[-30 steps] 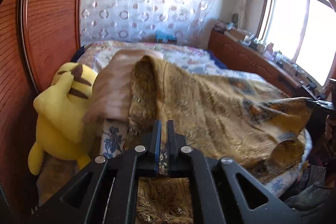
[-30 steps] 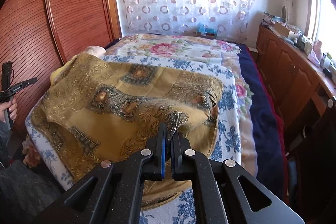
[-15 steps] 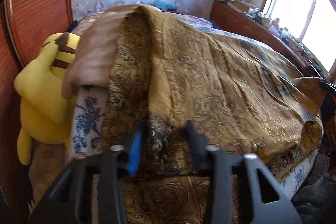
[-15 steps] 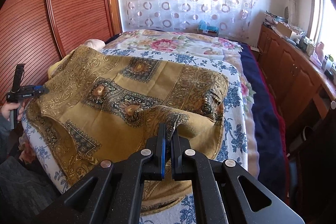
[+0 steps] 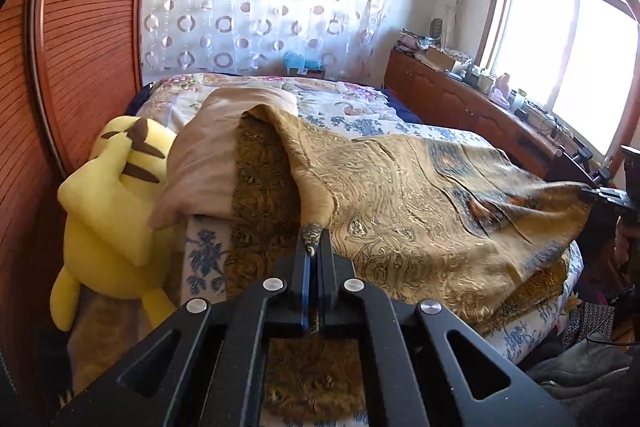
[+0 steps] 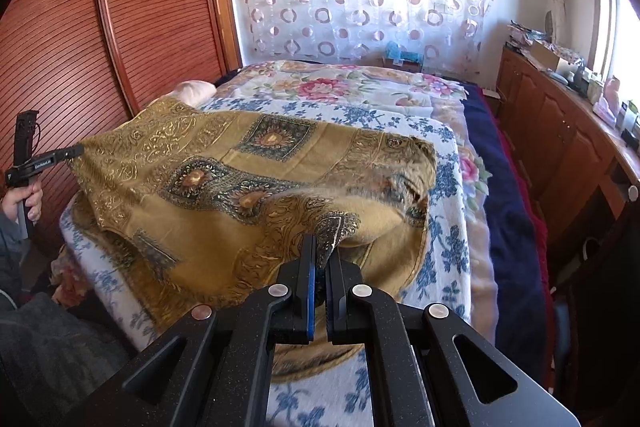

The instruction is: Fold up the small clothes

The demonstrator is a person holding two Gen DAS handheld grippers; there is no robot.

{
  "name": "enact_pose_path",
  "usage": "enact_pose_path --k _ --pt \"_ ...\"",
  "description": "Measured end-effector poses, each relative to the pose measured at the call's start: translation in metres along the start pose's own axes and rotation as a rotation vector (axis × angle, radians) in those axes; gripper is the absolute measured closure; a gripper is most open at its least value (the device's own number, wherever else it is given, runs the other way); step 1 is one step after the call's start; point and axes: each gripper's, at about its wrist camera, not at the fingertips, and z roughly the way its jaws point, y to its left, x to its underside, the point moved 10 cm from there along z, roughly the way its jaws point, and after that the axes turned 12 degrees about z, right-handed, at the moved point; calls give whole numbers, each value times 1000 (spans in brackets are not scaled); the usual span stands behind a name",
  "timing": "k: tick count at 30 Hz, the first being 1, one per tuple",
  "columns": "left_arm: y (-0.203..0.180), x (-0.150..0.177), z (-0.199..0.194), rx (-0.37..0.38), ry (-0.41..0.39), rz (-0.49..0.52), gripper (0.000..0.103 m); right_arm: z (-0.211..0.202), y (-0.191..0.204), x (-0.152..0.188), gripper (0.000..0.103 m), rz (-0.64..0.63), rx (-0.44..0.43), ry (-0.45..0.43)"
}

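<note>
A gold patterned cloth (image 5: 400, 195) with dark blue medallions lies spread over the near end of the bed; it also shows in the right wrist view (image 6: 224, 187). My left gripper (image 5: 314, 251) is shut on a bunched corner of it at the bed's left edge. My right gripper (image 6: 322, 251) is shut on another corner at the bed's near edge and holds it a little above the sheet. The left gripper also shows at far left in the right wrist view (image 6: 74, 151), holding the cloth's edge up.
The bed (image 6: 448, 227) has a blue-flowered white sheet and a navy blanket (image 6: 508, 219) on its right. A yellow plush toy (image 5: 108, 211) and a pink pillow (image 5: 208, 155) sit by the wooden wardrobe (image 6: 132, 11). A wooden cabinet (image 6: 568, 147) runs under the window.
My left gripper opened half a second ago and has shut again on a cloth corner and lifted it. The right gripper stays shut on its corner; the cloth is pulled flatter.
</note>
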Motion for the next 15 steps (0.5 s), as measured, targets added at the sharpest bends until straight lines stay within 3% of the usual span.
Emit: enact_pose_path --k 9,11,12,14,15 --pt "5 33 26 -28 109 -30 99 10 -9 23 100 37 23 60" --pt "5 34 25 -41 110 -24 87 9 -8 21 95 25 37 60" --pt "3 33 24 -47 106 -17 78 9 -6 17 88 21 47 52" --pt "-1 30 20 -52 96 -9 70 5 -5 8 75 13 62 26" --pt "-2 29 19 -52 93 -7 60 2 -1 4 67 9 62 11"
